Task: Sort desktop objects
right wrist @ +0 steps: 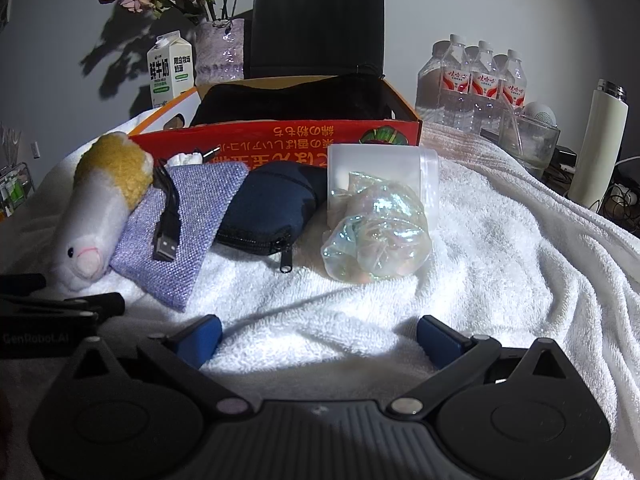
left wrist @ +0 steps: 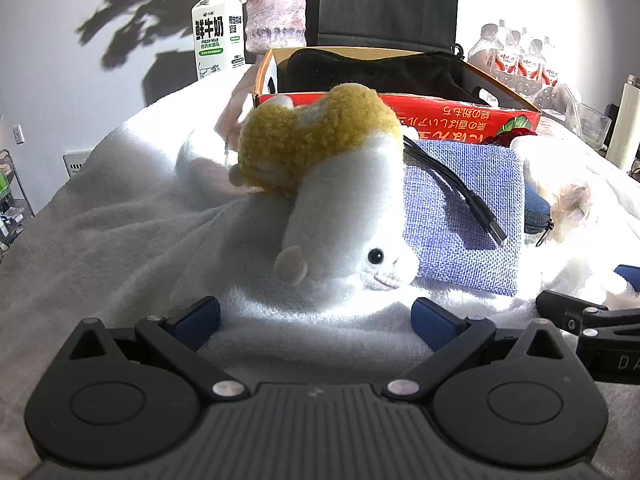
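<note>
Before left tongs [left wrist: 316, 320]: plush toy [left wrist: 340, 200], probably untouched

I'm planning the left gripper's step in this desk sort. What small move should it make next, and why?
Probably ease the left gripper forward so its open jaws straddle the plush toy's head. The toy lies directly ahead on the white towel, nearest the jaws, which hold nothing. It leans on the purple pouch under the USB cable, so approach gently.
</note>
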Tool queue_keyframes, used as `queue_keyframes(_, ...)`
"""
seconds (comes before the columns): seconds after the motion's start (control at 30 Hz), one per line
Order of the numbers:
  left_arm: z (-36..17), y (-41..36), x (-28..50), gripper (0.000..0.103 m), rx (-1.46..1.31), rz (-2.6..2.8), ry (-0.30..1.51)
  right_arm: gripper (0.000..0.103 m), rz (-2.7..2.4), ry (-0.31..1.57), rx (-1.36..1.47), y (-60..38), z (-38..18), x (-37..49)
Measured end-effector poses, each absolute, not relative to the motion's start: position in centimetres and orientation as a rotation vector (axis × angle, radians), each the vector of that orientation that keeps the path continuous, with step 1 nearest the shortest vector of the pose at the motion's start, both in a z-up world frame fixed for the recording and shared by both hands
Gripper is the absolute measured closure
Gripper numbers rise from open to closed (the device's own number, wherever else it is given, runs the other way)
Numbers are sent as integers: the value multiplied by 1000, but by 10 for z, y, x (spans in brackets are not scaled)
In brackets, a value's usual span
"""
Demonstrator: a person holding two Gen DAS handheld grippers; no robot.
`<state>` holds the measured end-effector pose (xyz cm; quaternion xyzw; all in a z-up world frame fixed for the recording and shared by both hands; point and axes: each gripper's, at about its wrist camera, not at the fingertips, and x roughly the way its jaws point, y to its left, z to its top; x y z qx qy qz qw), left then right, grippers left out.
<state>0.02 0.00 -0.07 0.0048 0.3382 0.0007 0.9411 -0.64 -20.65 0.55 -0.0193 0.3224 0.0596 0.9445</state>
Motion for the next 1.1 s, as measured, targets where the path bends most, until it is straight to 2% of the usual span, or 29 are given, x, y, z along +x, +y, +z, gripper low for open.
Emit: queue_keyframes(1.1,-1,0,1,0,11,1,690,0,128,662,-29,-208,4,-6)
